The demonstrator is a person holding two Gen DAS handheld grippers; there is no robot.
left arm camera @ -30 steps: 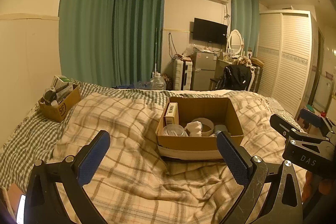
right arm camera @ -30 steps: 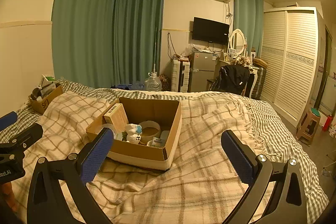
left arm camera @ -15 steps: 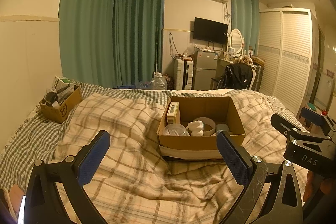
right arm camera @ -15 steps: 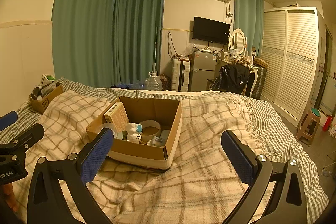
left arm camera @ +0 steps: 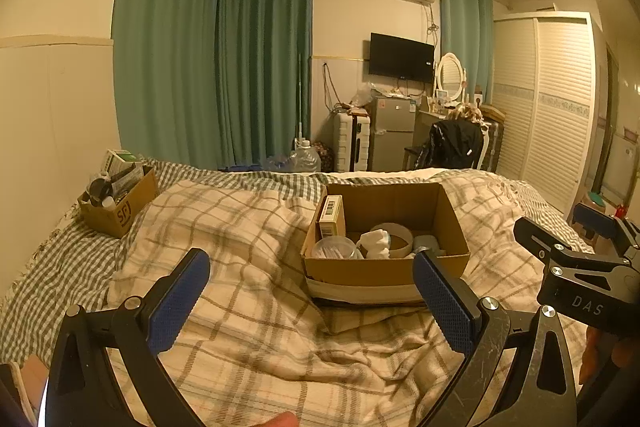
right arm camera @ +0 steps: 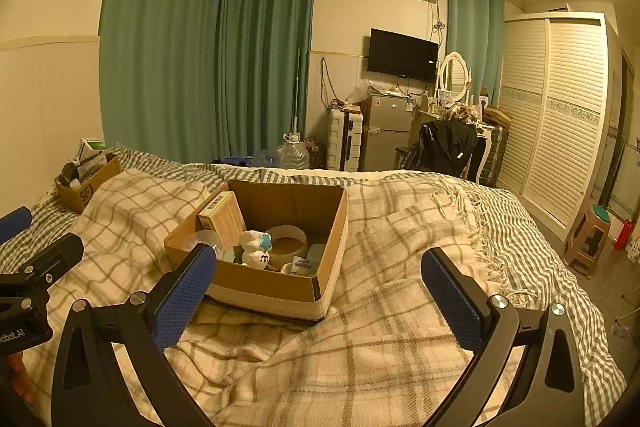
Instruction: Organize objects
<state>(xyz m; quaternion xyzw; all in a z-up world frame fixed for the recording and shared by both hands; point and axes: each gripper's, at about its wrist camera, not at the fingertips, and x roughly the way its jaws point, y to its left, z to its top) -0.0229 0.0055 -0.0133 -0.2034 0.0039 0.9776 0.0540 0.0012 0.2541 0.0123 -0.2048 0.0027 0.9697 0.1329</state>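
Observation:
An open cardboard box [left arm camera: 384, 269] [right arm camera: 264, 283] sits on the plaid blanket on the bed. Inside are a small carton with a barcode [left arm camera: 331, 215] [right arm camera: 222, 217], a white toy figure [left arm camera: 376, 243] [right arm camera: 256, 247], a tape ring [left arm camera: 398, 239] [right arm camera: 286, 241] and a clear lid [left arm camera: 334, 249]. My left gripper [left arm camera: 308, 301] is open and empty, held short of the box. My right gripper [right arm camera: 318, 293] is open and empty, with the box ahead to its left. Each gripper's body shows at the edge of the other's view.
A second cardboard box [left arm camera: 120, 205] [right arm camera: 86, 187] full of small items stands at the far left of the bed by the wall. The plaid blanket [left arm camera: 240, 227] is rumpled. Beyond the bed are curtains, a fridge, a chair and a wardrobe [right arm camera: 556, 115].
Both views have shifted only slightly; the grippers stay open and the box contents have not moved.

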